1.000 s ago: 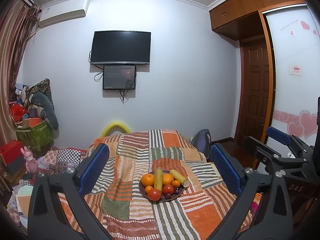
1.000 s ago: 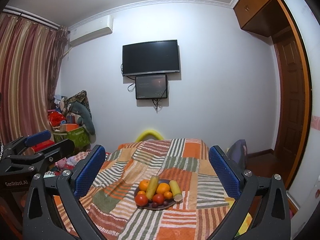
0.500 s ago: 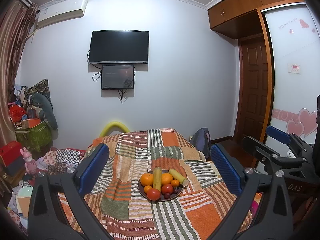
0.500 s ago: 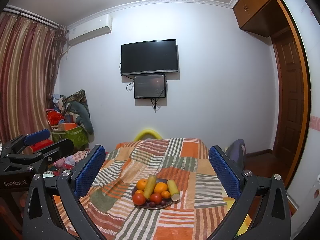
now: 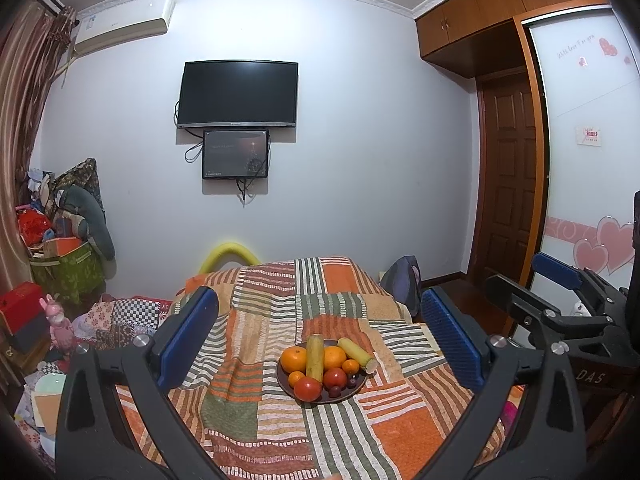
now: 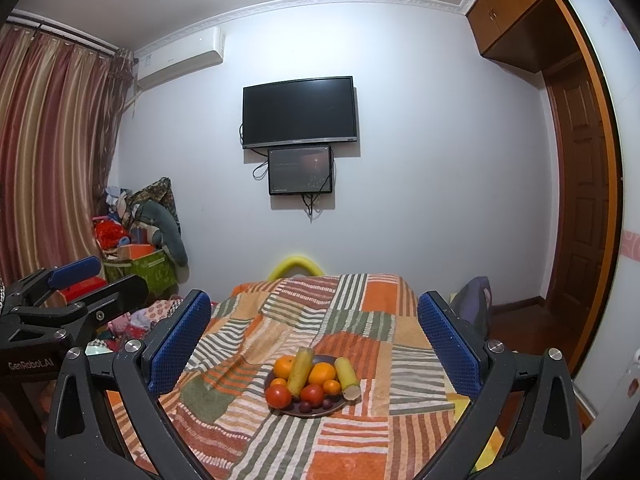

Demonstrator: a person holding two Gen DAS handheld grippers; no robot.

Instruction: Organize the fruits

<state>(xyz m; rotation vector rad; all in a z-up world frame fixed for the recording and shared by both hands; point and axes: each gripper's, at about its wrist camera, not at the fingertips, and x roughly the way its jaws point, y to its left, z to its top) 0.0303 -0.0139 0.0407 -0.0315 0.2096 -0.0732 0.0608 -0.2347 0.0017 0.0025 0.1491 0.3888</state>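
The room is evenly, softly lit – shadows are faint; straight lines are bowed and corners blackened by fisheye distortion.

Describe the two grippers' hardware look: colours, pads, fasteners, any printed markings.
Both match: black angular plastic frames with triangular cut-outs, silver round bolts at the joints, and blue textured pads on the fingers. The left gripper shows its side in the right wrist view, printed "GenRobot.AI" in pale letters. The right gripper, seen from the left wrist view, reads "DAS". No cables, hands or sleeves visible.

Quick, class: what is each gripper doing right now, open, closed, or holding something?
Left gripper: open, holding nothing.
Right gripper: open, holding nothing.
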